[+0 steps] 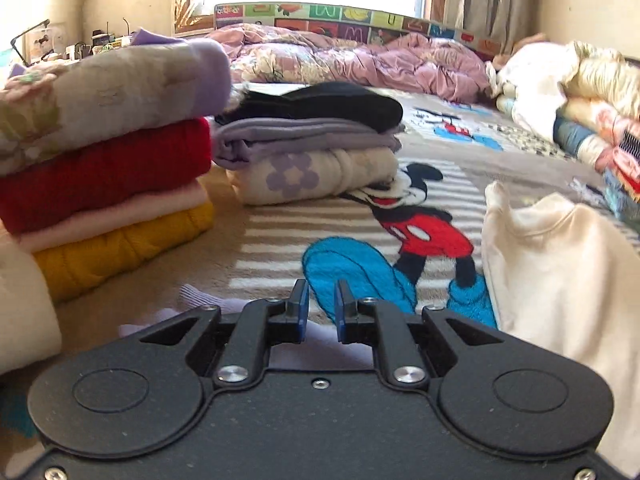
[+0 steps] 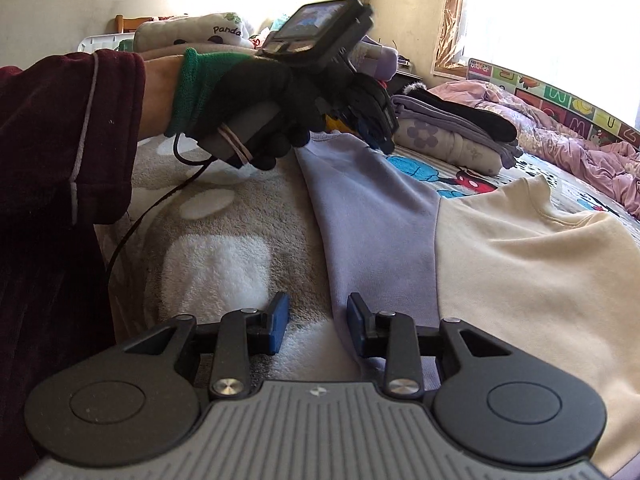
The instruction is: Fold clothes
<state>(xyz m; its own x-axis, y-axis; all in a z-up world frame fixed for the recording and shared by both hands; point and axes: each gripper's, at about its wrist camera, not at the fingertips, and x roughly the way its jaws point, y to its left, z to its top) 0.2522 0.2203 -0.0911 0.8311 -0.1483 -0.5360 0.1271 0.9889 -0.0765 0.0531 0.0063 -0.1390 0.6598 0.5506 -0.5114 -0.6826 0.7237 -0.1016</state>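
Note:
A two-tone sweatshirt lies flat on the bed, its lavender part toward the left and its cream part toward the right. The cream part also fills the right of the left wrist view. My right gripper is open low over the lavender part's near edge; its pads press on nothing. My left gripper hovers above the bed with a narrow gap between its blue pads and nothing in it. A gloved hand holds the left gripper over the sweatshirt's far end.
A tall folded stack with red and yellow layers stands at the left. Beside it sits a lower stack topped in black. Unfolded clothes are heaped at the right, and a pink quilt lies at the back. A cartoon-mouse blanket covers the bed.

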